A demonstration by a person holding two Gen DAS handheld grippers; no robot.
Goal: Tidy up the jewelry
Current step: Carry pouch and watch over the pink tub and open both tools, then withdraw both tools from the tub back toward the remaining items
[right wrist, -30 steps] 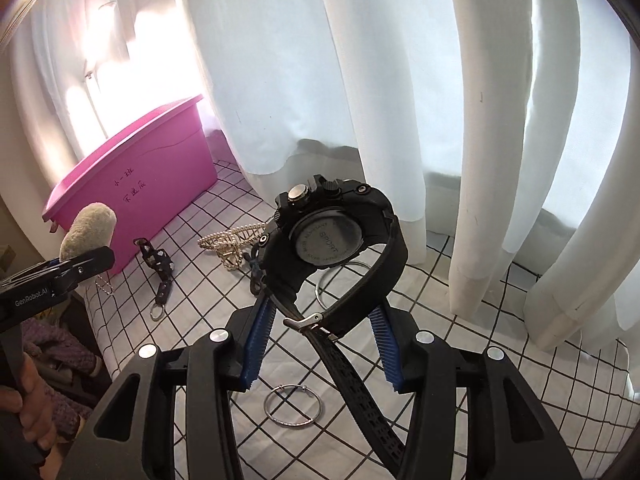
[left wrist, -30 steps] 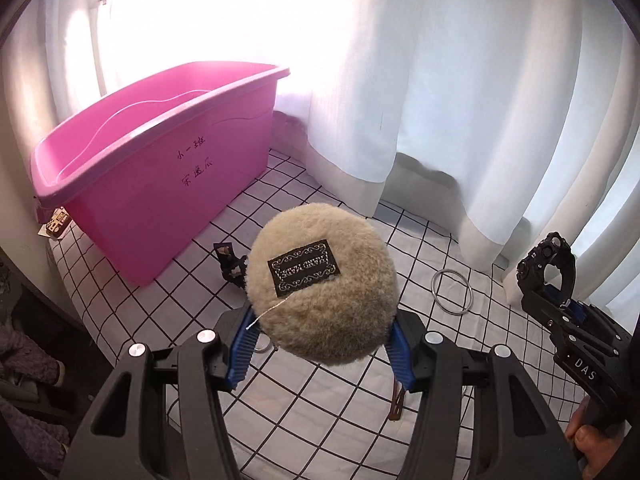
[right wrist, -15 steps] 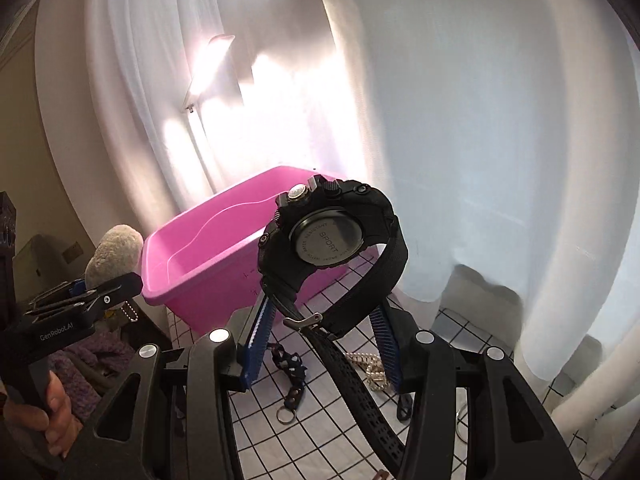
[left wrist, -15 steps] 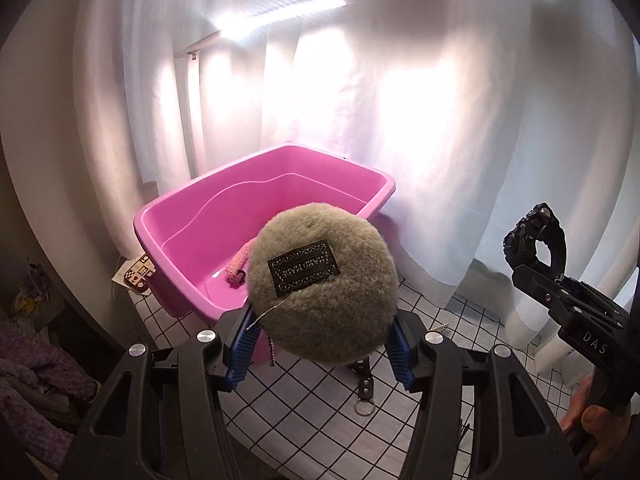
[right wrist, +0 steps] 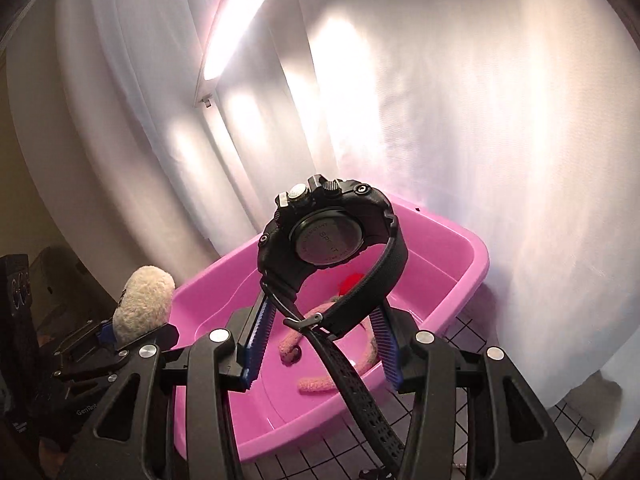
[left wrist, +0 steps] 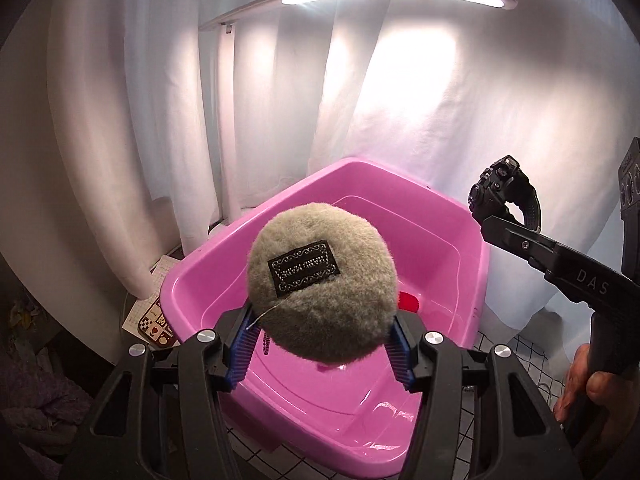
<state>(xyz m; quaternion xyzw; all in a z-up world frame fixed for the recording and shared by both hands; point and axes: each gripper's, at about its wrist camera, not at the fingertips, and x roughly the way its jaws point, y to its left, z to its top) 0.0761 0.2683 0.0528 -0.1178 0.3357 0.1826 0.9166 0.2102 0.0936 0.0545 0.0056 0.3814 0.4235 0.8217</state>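
Pink plastic makes up the tub (left wrist: pixel 472 264), and both claws hang above it so their things can drop inside. The left claw (left wrist: pixel 320 336) squeezes a fluffy ball (left wrist: pixel 320 292) between its blue pads, over the near side of the tub. The right claw (right wrist: pixel 320 344) grips a black watch (right wrist: pixel 328 236) by its strap, with the watch face turned away and the loose end of the strap hanging down. I think each claw holds tight so nothing falls before it is over the tub. Inside the tub lie a red thing (right wrist: pixel 352 282) and some pink fuzzy pieces (right wrist: pixel 316 385).

One second ago both claws were over the checked cloth (right wrist: pixel 464 416) on the table, with the tub far off at the left edge. Now the tub sits right under them.
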